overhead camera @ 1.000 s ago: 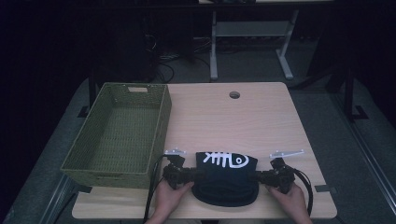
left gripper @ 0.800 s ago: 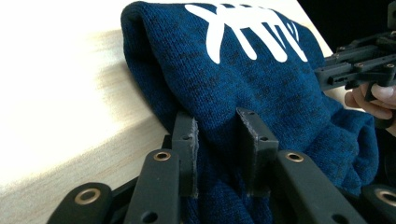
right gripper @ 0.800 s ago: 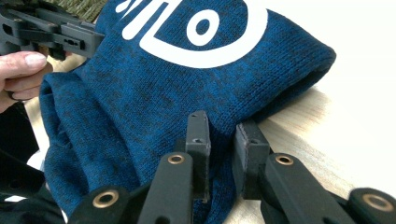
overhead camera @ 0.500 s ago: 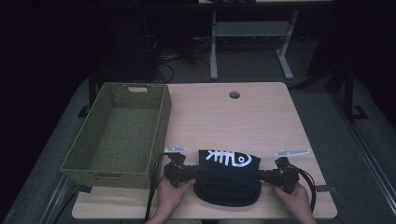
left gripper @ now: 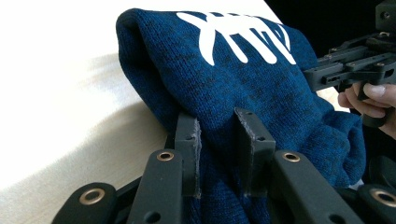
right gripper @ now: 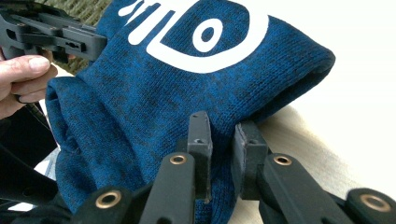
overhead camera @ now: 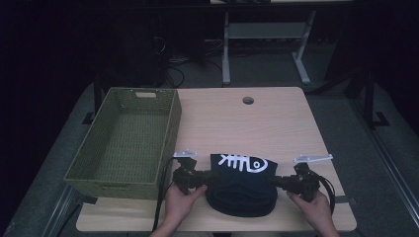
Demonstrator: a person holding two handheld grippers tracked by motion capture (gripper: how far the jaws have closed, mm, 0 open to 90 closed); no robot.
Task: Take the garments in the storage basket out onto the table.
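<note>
Since the earlier frame, both sets of jaws had been closing on the sweater, cloth already between them, and its near edge had bunched up a little off the table.

From the high view, we saw the folded sweater [overhead camera: 242,185] lying at the near edge of the table [overhead camera: 247,123], just to the right of the basket [overhead camera: 123,140]. We took the basket as our landmark throughout. The left gripper [overhead camera: 210,177] pinched the sweater's side nearer the basket, and the right gripper [overhead camera: 274,181] pinched the side farther from it. The sweater's long axis ran from side to side, pointing towards the basket at one end. Its white fish-bone print [overhead camera: 242,162] sat on the far half, with the fish's head turned away from the basket.

In the left gripper view, the left gripper [left gripper: 217,158] was clenched on a thick fold of the blue knit [left gripper: 261,88], pads pressed into the cloth. The right gripper [left gripper: 355,65] showed beyond the sweater, with fingers [left gripper: 369,98] of a hand around it.

In the right gripper view, the right gripper [right gripper: 223,156] likewise gripped a fold of the sweater [right gripper: 154,93], and a strip of basket [right gripper: 79,9] showed at the top, behind the left gripper [right gripper: 51,37].

We judged that both grips were set, so a lift towards the basket could follow.
</note>
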